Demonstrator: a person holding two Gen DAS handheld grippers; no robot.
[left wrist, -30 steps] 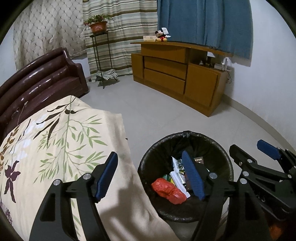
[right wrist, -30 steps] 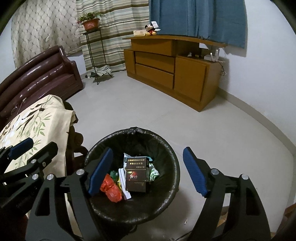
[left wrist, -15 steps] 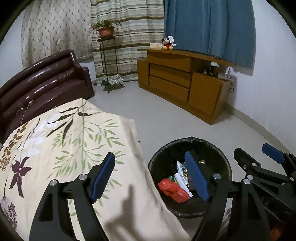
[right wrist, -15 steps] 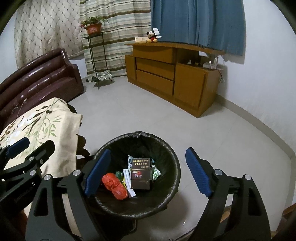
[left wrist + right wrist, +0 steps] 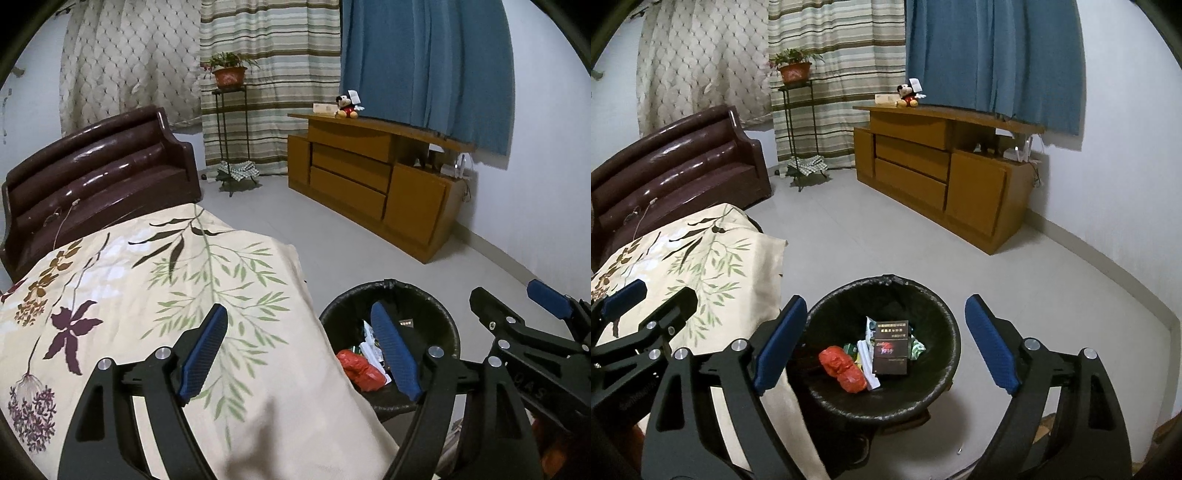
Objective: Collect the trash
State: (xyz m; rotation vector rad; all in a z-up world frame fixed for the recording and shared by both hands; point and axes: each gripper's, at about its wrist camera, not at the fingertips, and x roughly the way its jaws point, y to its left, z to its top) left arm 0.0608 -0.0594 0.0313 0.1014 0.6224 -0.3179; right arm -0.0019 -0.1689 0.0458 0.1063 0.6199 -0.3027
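A black-lined trash bin (image 5: 945, 325) stands on the floor beside a cloth-covered table. It holds a red wrapper (image 5: 844, 369), a dark cigarette box (image 5: 890, 349) and several other scraps. My right gripper (image 5: 886, 347) is open and empty above the bin. My left gripper (image 5: 301, 352) is open and empty above the table's edge, left of the bin (image 5: 439, 317); the red wrapper (image 5: 358, 371) shows there too. The right gripper's finger (image 5: 546, 301) shows at the right of the left wrist view.
A floral tablecloth (image 5: 147, 295) covers the table at the left. A dark brown sofa (image 5: 96, 177) stands behind it. A wooden cabinet (image 5: 938, 173) with a Mickey toy (image 5: 908, 96) lines the far wall. A plant stand (image 5: 798, 122) is by the curtains.
Both grippers have risen and drawn back from the bin, so it looks smaller and lower. The left gripper has shifted left over the tablecloth. Both stay open.
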